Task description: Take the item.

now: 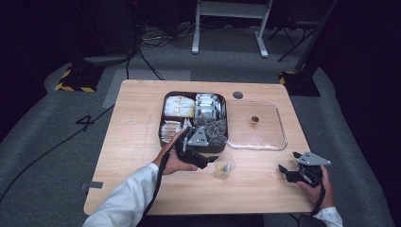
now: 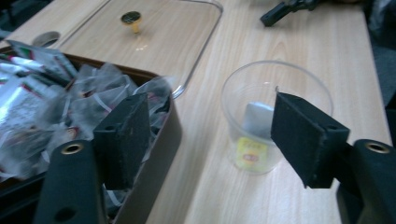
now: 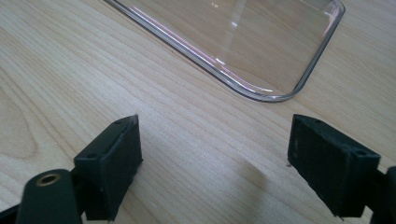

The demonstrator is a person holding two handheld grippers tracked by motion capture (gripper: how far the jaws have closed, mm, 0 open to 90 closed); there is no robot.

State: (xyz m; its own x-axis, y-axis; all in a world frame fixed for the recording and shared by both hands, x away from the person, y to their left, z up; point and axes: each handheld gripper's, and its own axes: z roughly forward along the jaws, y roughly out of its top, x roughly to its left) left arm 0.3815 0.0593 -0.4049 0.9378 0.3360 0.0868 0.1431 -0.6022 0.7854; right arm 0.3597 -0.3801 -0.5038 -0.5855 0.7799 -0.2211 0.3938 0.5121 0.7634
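Observation:
A clear plastic cup [image 1: 224, 168] stands on the wooden table just in front of a brown compartment box [image 1: 163, 137] of wrapped sachets. My left gripper [image 1: 210, 162] hovers beside the box's front right corner, its tips pointing at the cup. In the left gripper view its jaws [image 2: 212, 126] stand wide apart with nothing pressed between the pads; past them the cup [image 2: 243, 84] holds a sachet with a yellow label [image 2: 252, 154]. My right gripper [image 1: 287, 161] rests near the table's front right, and its jaws [image 3: 215, 158] stand open over bare wood.
A clear lid [image 1: 279, 137] with a small brass knob [image 1: 255, 120] lies flat to the right of the box; its rounded corner [image 3: 261, 93] is just ahead of the right gripper. A round cable hole [image 1: 238, 95] sits at the table's back edge.

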